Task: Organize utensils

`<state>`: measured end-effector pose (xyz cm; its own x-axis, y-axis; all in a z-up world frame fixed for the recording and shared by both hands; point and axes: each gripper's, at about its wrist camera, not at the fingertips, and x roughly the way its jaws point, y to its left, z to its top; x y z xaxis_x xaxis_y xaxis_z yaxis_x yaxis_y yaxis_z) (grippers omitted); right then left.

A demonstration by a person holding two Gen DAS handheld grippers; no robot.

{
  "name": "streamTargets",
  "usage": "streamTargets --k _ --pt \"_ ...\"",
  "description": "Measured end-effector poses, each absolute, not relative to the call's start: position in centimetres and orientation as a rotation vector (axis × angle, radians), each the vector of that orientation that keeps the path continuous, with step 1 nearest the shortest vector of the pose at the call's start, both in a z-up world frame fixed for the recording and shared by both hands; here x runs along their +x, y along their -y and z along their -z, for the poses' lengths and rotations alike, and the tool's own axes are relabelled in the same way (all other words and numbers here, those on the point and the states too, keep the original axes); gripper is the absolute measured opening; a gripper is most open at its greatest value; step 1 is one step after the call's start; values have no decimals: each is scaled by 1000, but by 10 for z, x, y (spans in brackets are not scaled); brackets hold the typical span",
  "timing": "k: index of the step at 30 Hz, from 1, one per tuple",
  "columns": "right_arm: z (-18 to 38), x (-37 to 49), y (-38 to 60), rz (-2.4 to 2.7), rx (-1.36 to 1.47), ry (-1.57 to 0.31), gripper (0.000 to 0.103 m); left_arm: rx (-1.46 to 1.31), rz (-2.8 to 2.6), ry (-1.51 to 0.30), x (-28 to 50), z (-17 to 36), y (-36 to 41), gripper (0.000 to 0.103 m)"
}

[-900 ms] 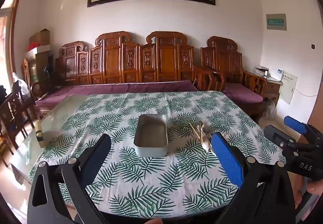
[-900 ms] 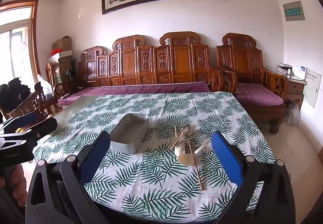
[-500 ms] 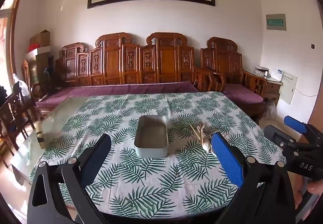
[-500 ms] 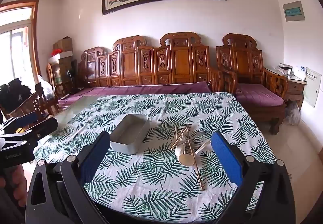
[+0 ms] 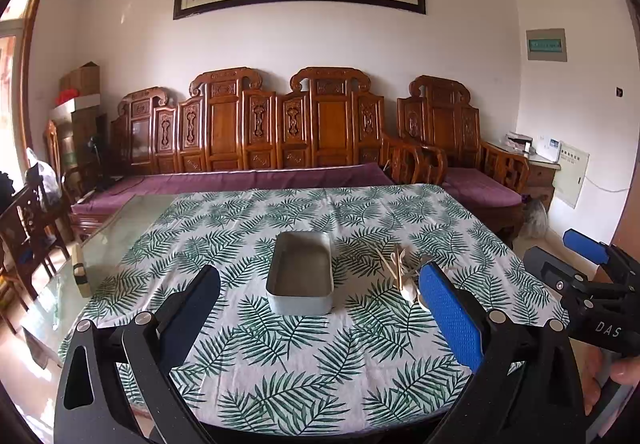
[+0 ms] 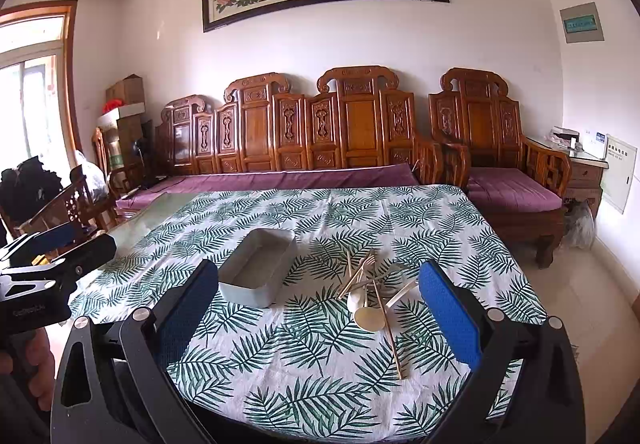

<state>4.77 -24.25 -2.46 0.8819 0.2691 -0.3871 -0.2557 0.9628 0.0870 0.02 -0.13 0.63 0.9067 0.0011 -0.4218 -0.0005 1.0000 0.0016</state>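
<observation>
A grey metal tray (image 5: 301, 275) (image 6: 258, 268) lies empty on the leaf-print tablecloth (image 5: 304, 344) (image 6: 304, 356). To its right is a loose pile of utensils (image 6: 370, 290) (image 5: 402, 270): wooden chopsticks, pale spoons and a fork, crossed over one another. My left gripper (image 5: 318, 314) hangs open before the tray, nothing between its blue pads. My right gripper (image 6: 318, 312) is open too, short of the pile, and empty. Each gripper shows at the edge of the other's view, the right one (image 5: 592, 284) and the left one (image 6: 48, 264), both hand-held.
The cloth leaves bare glass table (image 5: 116, 228) at the left, where a small block (image 5: 80, 272) stands. A carved wooden sofa (image 5: 280, 132) with purple cushions runs behind the table. Wooden chairs (image 5: 28, 216) stand at the left and a side cabinet (image 6: 584, 172) at the right.
Both views have shifted only slightly; the tray and the utensil pile lie where they were and both grippers stay open.
</observation>
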Motion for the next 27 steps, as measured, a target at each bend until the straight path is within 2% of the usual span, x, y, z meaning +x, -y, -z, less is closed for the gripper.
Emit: streamTargets --k 27 --pt "15 38 247 -278 35 -396 101 5 -2 -405 -9 -11 5 97"
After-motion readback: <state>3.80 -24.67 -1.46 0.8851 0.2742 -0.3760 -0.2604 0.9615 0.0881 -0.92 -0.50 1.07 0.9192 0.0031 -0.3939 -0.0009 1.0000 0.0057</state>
